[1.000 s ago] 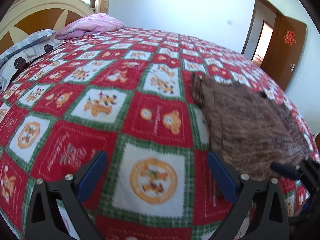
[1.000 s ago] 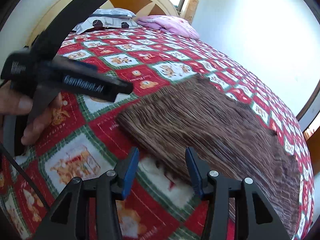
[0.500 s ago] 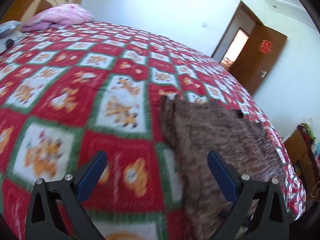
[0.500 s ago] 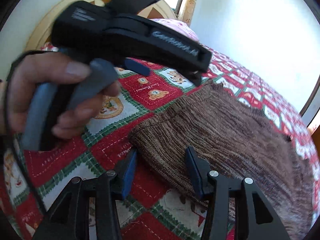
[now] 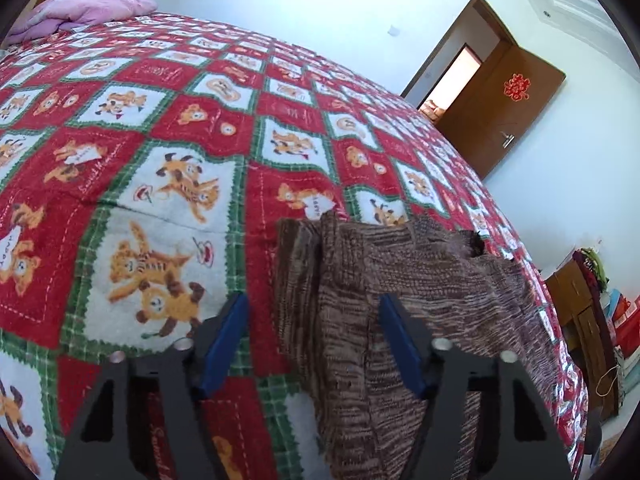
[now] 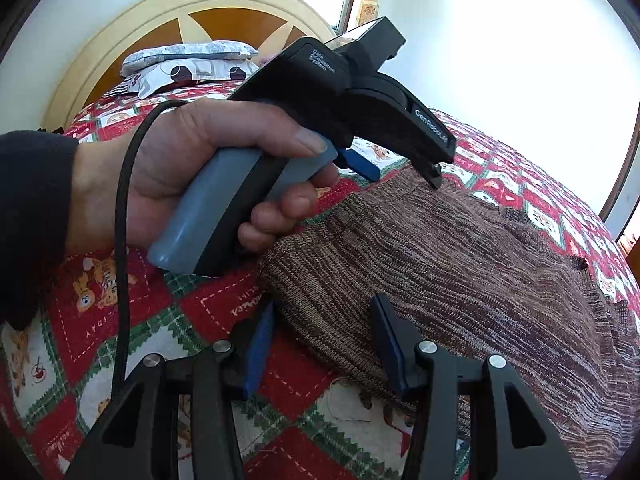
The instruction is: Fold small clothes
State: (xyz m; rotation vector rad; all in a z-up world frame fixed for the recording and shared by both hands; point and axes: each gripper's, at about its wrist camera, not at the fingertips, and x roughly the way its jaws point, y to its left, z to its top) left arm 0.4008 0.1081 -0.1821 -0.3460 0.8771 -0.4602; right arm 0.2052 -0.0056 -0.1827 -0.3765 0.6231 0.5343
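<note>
A brown knitted garment (image 5: 420, 292) lies flat on the red patterned bedspread (image 5: 168, 128); it also shows in the right wrist view (image 6: 460, 264). My left gripper (image 5: 314, 322) is open, its jaws straddling the garment's left edge low over the bed. In the right wrist view the left gripper (image 6: 404, 170) is held by a hand at the garment's far corner. My right gripper (image 6: 324, 326) is open, jaws either side of the garment's near corner, just above it.
A pink pillow (image 5: 84, 8) and a grey patterned pillow (image 6: 188, 60) lie by the cream headboard (image 6: 168, 20). An open brown door (image 5: 500, 108) stands beyond the bed. Furniture with clutter (image 5: 592, 308) stands at the right of the bed.
My left gripper has swung right and forward to the garment's left edge and narrowed its opening. My right gripper has closed in on the near corner.
</note>
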